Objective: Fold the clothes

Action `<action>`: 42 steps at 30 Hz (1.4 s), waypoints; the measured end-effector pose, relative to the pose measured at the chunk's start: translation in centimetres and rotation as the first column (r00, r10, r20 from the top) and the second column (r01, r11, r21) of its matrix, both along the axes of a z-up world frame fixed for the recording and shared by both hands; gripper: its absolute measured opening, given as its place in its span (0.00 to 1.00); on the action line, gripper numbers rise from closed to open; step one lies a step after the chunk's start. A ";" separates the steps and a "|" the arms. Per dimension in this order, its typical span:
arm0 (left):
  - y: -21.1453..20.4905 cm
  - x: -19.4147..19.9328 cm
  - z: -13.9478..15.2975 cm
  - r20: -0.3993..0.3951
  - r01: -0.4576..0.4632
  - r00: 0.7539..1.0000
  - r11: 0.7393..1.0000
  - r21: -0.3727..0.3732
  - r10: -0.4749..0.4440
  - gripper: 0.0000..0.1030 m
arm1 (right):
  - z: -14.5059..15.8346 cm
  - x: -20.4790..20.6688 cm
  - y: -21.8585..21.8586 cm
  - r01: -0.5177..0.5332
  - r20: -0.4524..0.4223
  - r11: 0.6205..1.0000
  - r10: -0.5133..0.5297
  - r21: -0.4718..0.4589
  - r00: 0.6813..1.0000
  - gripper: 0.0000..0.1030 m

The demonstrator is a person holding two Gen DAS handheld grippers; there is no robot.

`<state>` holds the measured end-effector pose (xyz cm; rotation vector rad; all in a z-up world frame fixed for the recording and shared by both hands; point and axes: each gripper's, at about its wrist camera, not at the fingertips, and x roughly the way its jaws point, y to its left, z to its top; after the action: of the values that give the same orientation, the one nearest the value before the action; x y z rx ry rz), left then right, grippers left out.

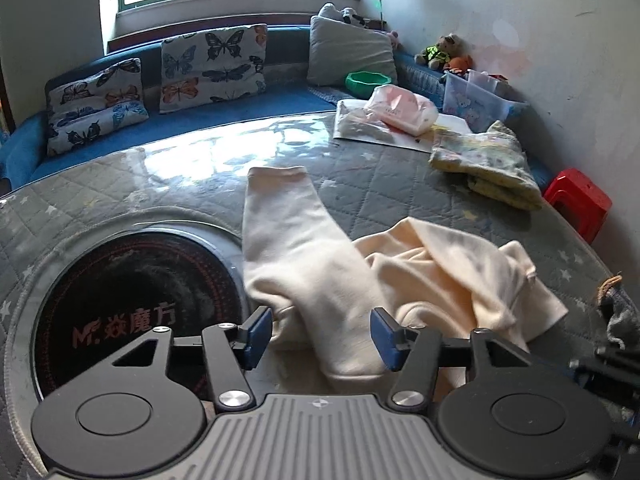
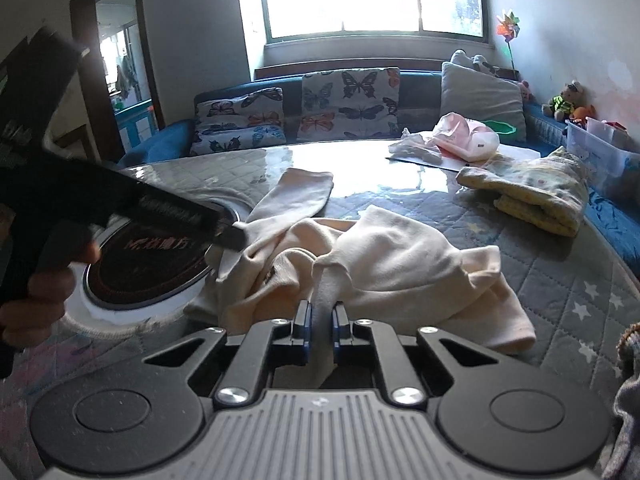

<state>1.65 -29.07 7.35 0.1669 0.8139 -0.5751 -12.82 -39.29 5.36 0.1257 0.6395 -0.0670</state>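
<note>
Quilted table cover (image 1: pixel 360 168), rumpled soft cream garment (image 1: pixel 420 272).

Two butterfly cushions (image 2: pixel 294 114), one grey pillow (image 2: pixel 482 94), one cream garment (image 2: pixel 380 264), one red stool (image 1: pixel 578 202).

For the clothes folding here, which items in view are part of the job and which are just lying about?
Part of the job:
- cream garment, pinched by the right gripper
- left gripper, open over it
- folded yellow patterned garment

Just lying about:
- pink plastic bag
- butterfly cushions
- red stool
- teddy bear
</note>
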 end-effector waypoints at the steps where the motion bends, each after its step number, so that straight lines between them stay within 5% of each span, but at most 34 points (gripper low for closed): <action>1: -0.2 0.0 -0.1 -0.002 0.004 1.000 1.000 0.004 -0.004 0.56 | 0.0 -0.3 0.1 -0.003 0.001 1.000 0.003 -0.003 1.000 0.08; 4: -0.8 0.2 -0.7 -0.013 0.012 1.000 1.000 0.028 -0.012 0.49 | 0.1 -0.9 0.2 -0.007 0.002 1.000 0.007 0.000 1.000 0.08; 6: -0.7 0.5 -1.2 -0.042 0.017 0.999 0.999 0.027 -0.016 0.23 | 0.2 -1.5 0.3 -0.007 0.006 1.000 0.007 0.005 1.000 0.08; 9: -0.1 0.7 -1.6 -0.053 0.010 0.999 1.000 0.024 -0.009 0.11 | 0.3 -1.9 0.2 -0.012 0.006 1.000 0.012 0.002 1.000 0.08; 15: 1.6 0.2 -0.8 -0.046 0.001 0.999 1.000 -0.009 -0.001 0.13 | 0.2 -3.2 0.7 -0.030 0.012 1.000 0.030 0.004 0.999 0.08; 16: 1.8 0.1 -0.4 -0.041 0.001 0.999 1.000 -0.019 -0.001 0.17 | 0.2 -3.5 0.9 -0.039 0.011 0.999 0.039 0.001 0.999 0.08; 19: 1.5 -0.6 0.4 -0.016 0.011 1.000 0.999 -0.031 -0.012 0.53 | -0.1 -4.5 2.2 -0.075 0.001 0.997 0.075 -0.028 0.997 0.08; 22: 0.6 -1.5 0.3 -0.009 0.051 0.999 0.999 -0.011 -0.051 0.58 | -0.5 -5.5 3.5 -0.119 -0.017 0.992 0.119 -0.051 0.993 0.08; 25: 0.0 -1.8 -0.6 -0.019 0.073 0.997 0.997 0.031 -0.073 0.52 | -0.7 -6.2 4.5 -0.153 -0.036 0.987 0.151 -0.057 0.988 0.08; 27: 0.0 -1.7 -1.4 -0.039 0.083 0.996 0.996 0.038 -0.081 0.22 | -0.9 -6.6 4.8 -0.166 -0.044 0.984 0.164 -0.061 0.986 0.08; 29: 0.6 -1.5 -1.9 -0.061 0.080 0.995 0.997 0.020 -0.079 0.15 | -1.2 -6.8 5.1 -0.173 -0.049 0.983 0.170 -0.063 0.984 0.08; 42: 11.9 -4.3 0.5 -0.034 -0.040 0.999 0.991 -0.129 0.036 0.10 | -1.3 -7.3 7.8 -0.314 -0.051 0.949 0.312 -0.038 0.949 0.08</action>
<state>-2.62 -17.14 7.84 0.0228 0.8059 -0.5939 -20.16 -31.50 4.06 -0.0227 0.6950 0.2227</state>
